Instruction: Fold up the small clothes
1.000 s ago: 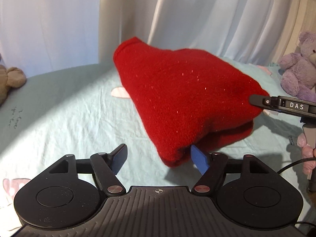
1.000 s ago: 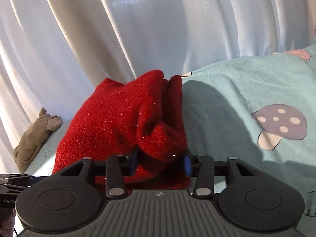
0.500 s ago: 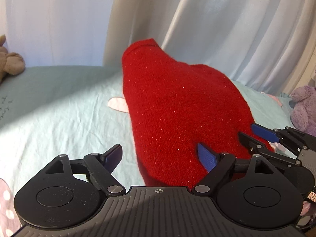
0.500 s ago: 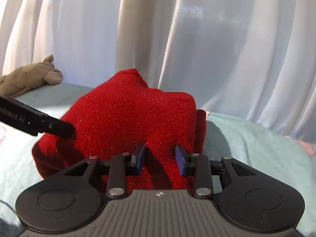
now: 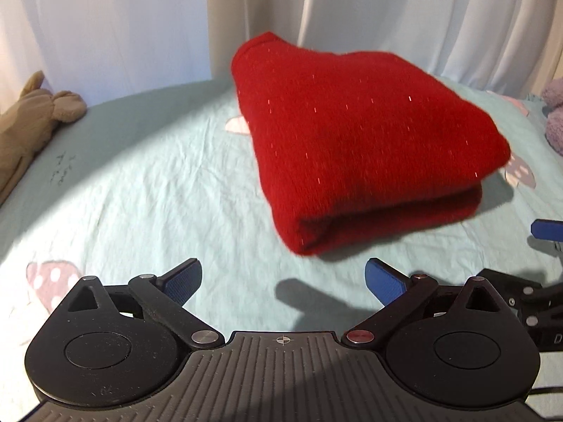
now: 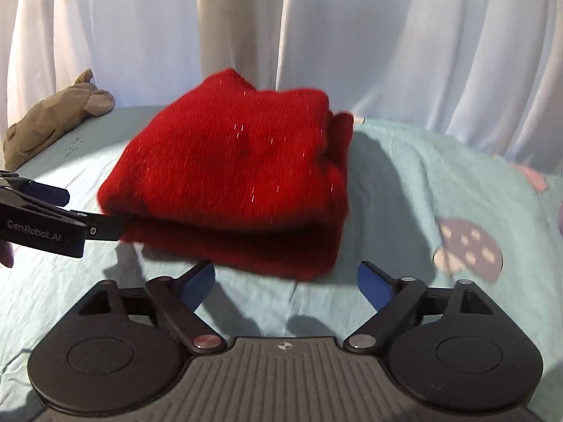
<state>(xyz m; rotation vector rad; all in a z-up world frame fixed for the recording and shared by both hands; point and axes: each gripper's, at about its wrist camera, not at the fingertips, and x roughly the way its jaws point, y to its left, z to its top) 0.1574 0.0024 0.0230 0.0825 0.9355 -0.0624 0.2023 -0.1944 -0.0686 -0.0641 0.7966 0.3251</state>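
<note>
Both grippers, left gripper and right gripper, opening empty just short of the folded red sweater, its long axis running toward the bed's far edge.

White curtains hang behind the mint bedsheet.

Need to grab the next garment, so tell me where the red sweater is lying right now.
The red sweater lies folded on the teal bedsheet, centre of both wrist views, just beyond both opening, empty grippers, with the white curtain behind it.
</note>
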